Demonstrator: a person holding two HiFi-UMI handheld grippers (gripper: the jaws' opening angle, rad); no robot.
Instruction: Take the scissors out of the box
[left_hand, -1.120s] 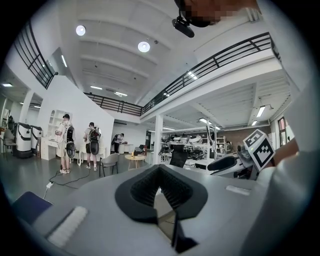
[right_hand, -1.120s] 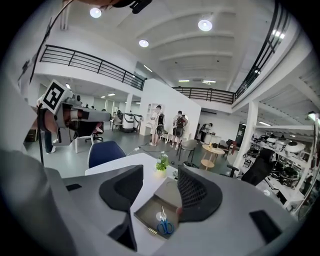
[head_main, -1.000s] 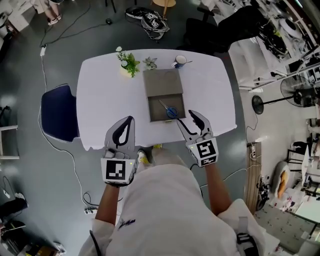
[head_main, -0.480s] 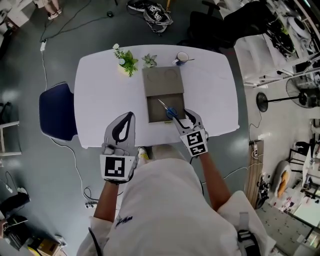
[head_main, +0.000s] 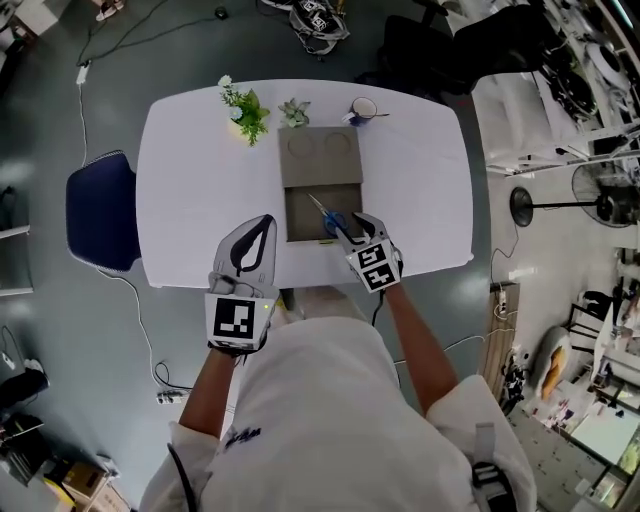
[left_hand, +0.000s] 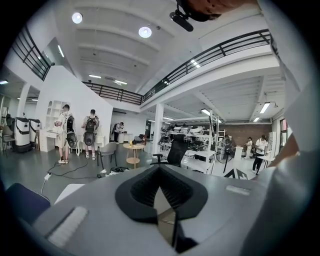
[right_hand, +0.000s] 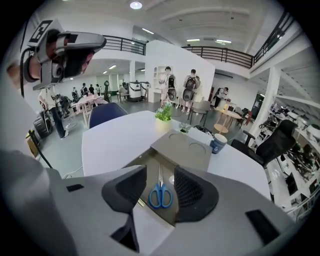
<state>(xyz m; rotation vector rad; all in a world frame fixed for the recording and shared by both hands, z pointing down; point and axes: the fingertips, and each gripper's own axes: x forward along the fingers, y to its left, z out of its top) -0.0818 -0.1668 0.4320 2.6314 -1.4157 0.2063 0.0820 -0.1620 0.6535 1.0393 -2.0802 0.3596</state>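
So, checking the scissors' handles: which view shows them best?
Right gripper view: the scissors lie large in the box, blue handles seen between its open jaws. Head view shows them tiny; left gripper view, not at all.

A white table (head_main: 195, 200) stands on grey floor (head_main: 60, 340), a blue chair (head_main: 97, 210) beside it, 2 ceiling lights (left_hand: 145, 32) glowing.

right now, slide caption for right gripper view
Right gripper, jaws closing yet apart, frames blue-handled scissors in the box

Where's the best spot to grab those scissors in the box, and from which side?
Probably the blue handle loops, from above: the scissors lie flat on the floor of the box, with the handles at the near end and the thin blades pointing away.
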